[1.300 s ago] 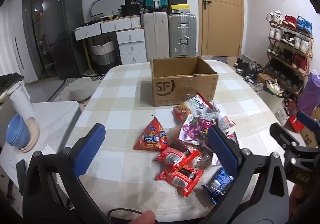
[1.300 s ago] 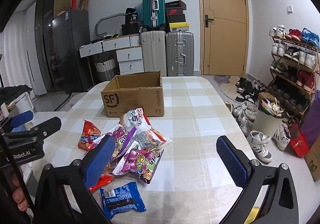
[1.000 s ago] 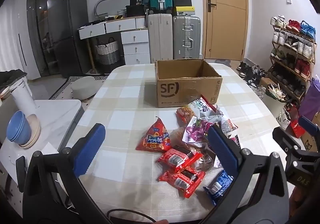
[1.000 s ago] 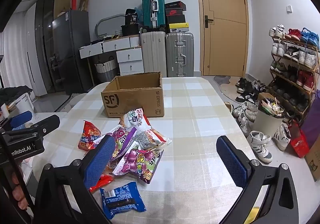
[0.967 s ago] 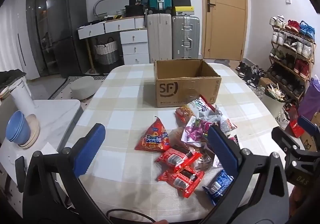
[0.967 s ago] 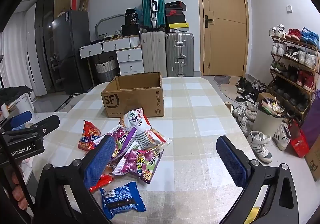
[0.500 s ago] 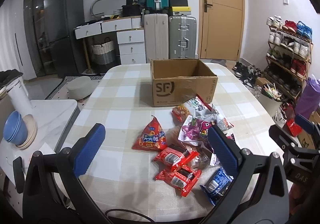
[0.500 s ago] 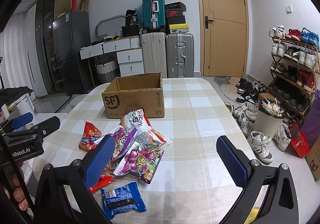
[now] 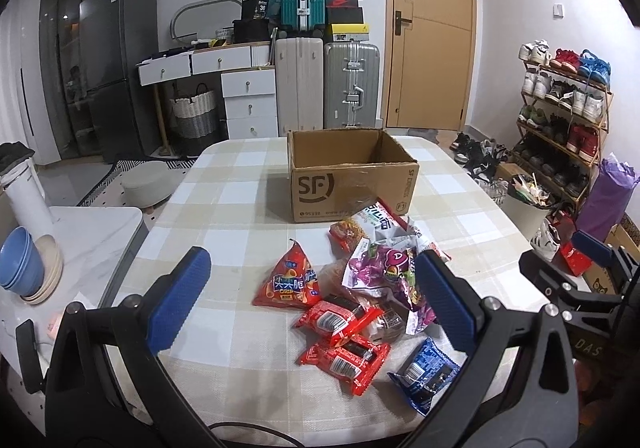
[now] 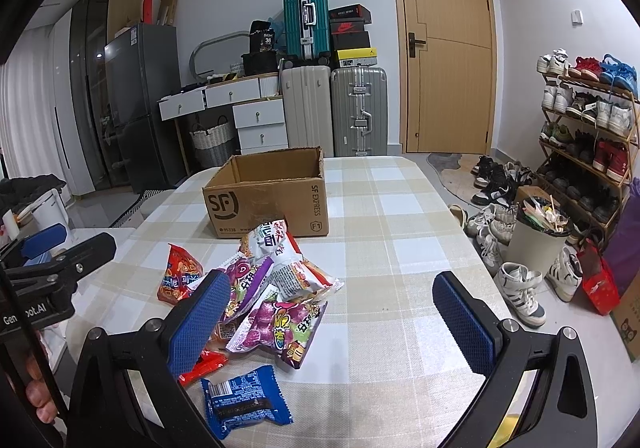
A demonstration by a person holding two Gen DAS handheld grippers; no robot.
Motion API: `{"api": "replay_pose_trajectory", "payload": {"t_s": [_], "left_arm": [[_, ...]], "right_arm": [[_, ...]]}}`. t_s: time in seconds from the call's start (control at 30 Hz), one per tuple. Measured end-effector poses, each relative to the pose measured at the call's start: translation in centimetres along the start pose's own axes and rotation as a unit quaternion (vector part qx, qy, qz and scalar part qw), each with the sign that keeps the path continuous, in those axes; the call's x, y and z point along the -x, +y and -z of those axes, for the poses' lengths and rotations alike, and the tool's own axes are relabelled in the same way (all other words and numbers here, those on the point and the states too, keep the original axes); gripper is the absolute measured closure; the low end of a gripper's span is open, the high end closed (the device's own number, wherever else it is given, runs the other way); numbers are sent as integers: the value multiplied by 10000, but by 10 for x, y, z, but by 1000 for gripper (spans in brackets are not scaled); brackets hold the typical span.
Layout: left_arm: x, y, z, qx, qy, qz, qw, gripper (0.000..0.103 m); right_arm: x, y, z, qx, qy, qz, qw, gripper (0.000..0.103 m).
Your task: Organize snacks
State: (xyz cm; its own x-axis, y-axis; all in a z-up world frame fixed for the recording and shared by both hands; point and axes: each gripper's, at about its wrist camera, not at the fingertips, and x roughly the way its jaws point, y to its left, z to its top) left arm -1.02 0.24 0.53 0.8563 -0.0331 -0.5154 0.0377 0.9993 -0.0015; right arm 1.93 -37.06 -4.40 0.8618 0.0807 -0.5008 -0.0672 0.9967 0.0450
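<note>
An open cardboard box [image 9: 352, 176] [image 10: 272, 196] stands on the checked table [image 9: 224, 216] [image 10: 384, 248]. In front of it lies a heap of snack packs: a red triangular bag [image 9: 290, 282] [image 10: 178, 274], purple bags [image 9: 380, 268] [image 10: 284, 324], two red bars [image 9: 340, 340], a blue pack [image 9: 424, 374] [image 10: 244, 400]. My left gripper [image 9: 312, 300] hovers open above the near table edge, its blue pads wide apart. My right gripper [image 10: 332, 324] is open too, just right of the heap. Neither holds anything.
Behind the table stand suitcases [image 9: 328, 76], white drawers [image 9: 248, 96] and a door [image 9: 432, 32]. A shoe rack [image 9: 560, 120] and a bin [image 10: 536, 236] sit on the right. Blue bowls [image 9: 18, 266] rest on a side counter at left.
Both grippers stay open and nearly still. The left wrist view has swayed slightly, with the box now a little nearer the middle. The snacks have not moved.
</note>
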Motion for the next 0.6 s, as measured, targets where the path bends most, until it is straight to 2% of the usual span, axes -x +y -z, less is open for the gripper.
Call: {"api": "replay_pose_trajectory", "payload": {"t_s": [0.6], "left_arm": [[7, 7, -1, 24, -31, -539, 9985, 1]], "right_arm": [[0, -1, -1, -20, -21, 1, 10000, 0]]}}
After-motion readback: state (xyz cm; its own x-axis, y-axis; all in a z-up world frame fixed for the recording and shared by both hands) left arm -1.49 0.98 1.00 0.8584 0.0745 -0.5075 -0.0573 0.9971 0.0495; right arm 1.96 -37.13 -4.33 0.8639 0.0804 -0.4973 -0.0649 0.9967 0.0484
